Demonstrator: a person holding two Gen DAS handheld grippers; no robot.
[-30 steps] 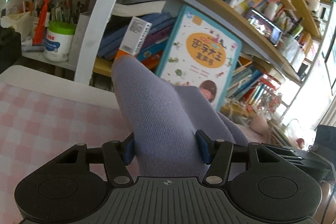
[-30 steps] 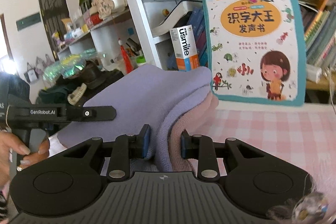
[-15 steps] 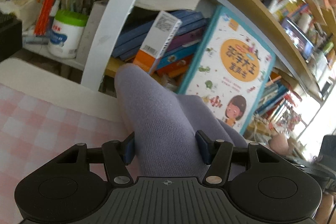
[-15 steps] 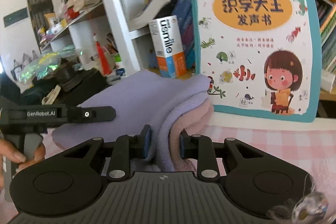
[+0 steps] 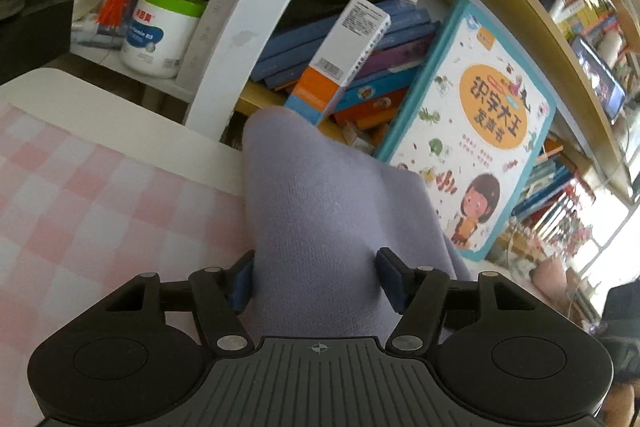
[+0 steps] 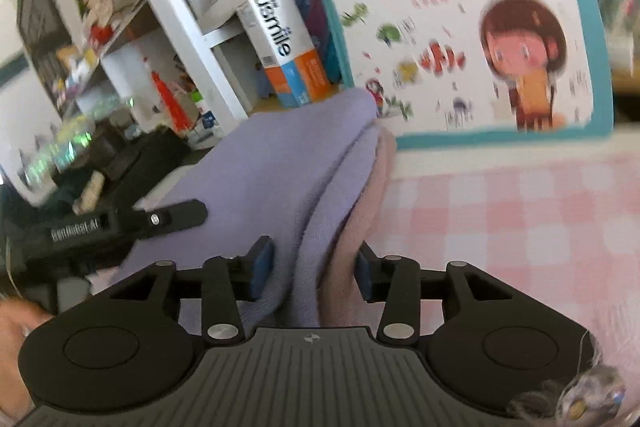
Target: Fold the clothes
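Note:
A lilac knit garment (image 5: 312,195) with a pale pink underside (image 6: 360,211) is held folded above the pink checked tabletop (image 5: 80,207). My left gripper (image 5: 316,281) is shut on one thick bunch of it, and its jaws are easing wider. A folded edge of the same garment (image 6: 272,167) lies between the pads of my right gripper (image 6: 316,267), whose jaws are opening and no longer pinch it tightly. In the right wrist view the left gripper's finger (image 6: 120,223) rests against the cloth at the left, with a hand (image 6: 16,323) below it.
A large teal-edged picture book (image 6: 460,27) leans on the shelf just behind the garment. Beside it stand an orange and white box (image 6: 284,43), a white shelf post (image 5: 260,11) and a tub of pens (image 5: 160,31). Checked tabletop (image 6: 500,219) stretches to the right.
Both grippers have sunk and moved closer to the bookshelf with the garment, and both views have rolled. The right gripper's jaws stand wider than before.

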